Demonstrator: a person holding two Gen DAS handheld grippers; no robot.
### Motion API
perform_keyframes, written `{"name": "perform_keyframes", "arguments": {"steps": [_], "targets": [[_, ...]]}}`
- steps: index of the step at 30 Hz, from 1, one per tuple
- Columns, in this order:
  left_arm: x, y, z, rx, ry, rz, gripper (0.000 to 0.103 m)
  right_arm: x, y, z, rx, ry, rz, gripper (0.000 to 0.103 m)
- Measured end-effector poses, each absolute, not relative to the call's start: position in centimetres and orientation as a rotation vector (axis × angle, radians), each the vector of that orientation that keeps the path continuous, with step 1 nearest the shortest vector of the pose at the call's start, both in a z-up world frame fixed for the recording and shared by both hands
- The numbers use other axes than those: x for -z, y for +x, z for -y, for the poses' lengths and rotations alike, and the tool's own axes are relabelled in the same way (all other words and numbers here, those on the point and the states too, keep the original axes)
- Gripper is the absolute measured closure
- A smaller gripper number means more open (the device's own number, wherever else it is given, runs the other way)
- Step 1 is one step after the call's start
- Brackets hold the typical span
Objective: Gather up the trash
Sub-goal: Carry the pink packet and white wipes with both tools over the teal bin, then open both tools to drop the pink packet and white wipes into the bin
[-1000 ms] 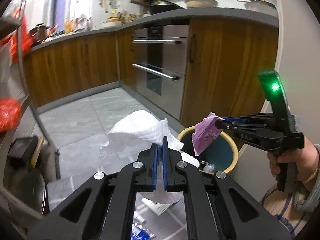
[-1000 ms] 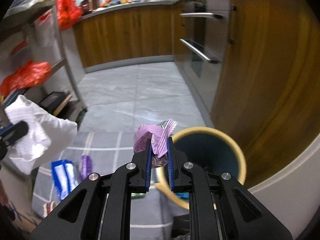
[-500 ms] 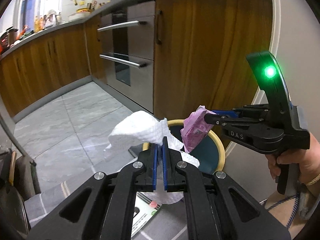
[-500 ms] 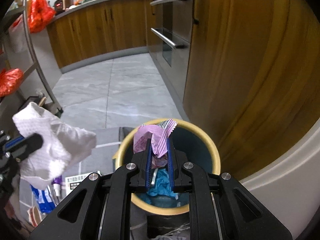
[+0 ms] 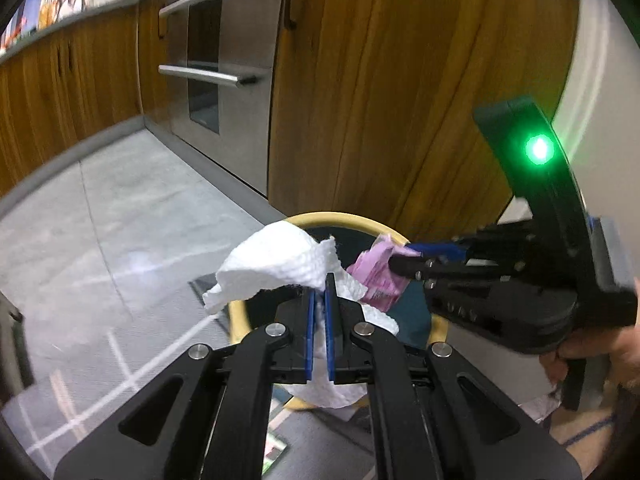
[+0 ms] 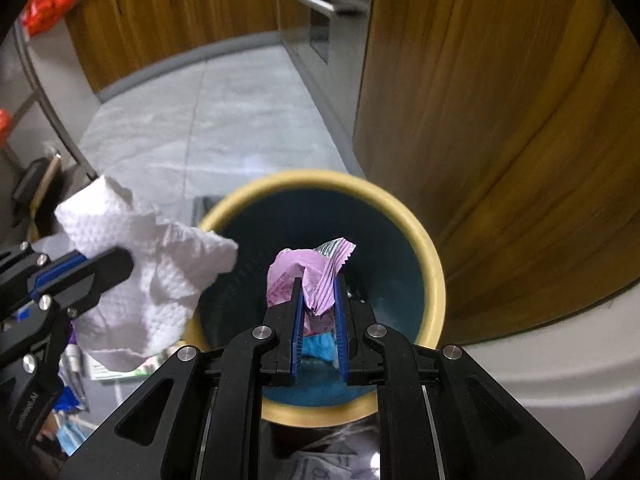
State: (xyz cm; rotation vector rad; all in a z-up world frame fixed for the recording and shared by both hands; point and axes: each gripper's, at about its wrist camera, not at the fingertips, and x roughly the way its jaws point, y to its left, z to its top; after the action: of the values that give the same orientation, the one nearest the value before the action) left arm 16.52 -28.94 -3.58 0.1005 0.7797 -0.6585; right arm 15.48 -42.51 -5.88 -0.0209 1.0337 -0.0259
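Observation:
My left gripper [image 5: 319, 285] is shut on a crumpled white paper towel [image 5: 276, 262] and holds it over the near-left rim of a round bin with a yellow rim [image 5: 332, 217] and dark teal inside. My right gripper [image 6: 317, 280] is shut on a crumpled purple wrapper [image 6: 310, 270] and holds it right above the bin's opening [image 6: 392, 280]. The towel [image 6: 152, 276] and the left gripper [image 6: 104, 266] show at the left of the right wrist view. The right gripper [image 5: 400, 258] and the wrapper [image 5: 378, 276] show at the right of the left wrist view. Blue trash [image 6: 318, 346] lies inside the bin.
The bin stands on a grey tile floor [image 6: 224, 120] against a wooden cabinet [image 5: 400, 100], next to a steel oven front [image 5: 212, 64]. A white curved wall [image 6: 560, 356] is at the right. Wrappers and papers [image 6: 72, 400] lie on the floor at lower left.
Both grippers have moved closer to the bin and lower over it. The wrapper is now above the opening and the towel has reached the rim. Both grips are unchanged.

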Motion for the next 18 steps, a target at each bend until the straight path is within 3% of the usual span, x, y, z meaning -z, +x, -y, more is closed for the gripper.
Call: {"name": "perform_keyframes", "arguments": {"steps": [18], "targets": [[8.3, 18.6, 31.0, 0.638, 0.156, -0.837, 0.099, 7.9, 15.8, 42.7, 0.034, -0.051, -1.088, 0.084]]}}
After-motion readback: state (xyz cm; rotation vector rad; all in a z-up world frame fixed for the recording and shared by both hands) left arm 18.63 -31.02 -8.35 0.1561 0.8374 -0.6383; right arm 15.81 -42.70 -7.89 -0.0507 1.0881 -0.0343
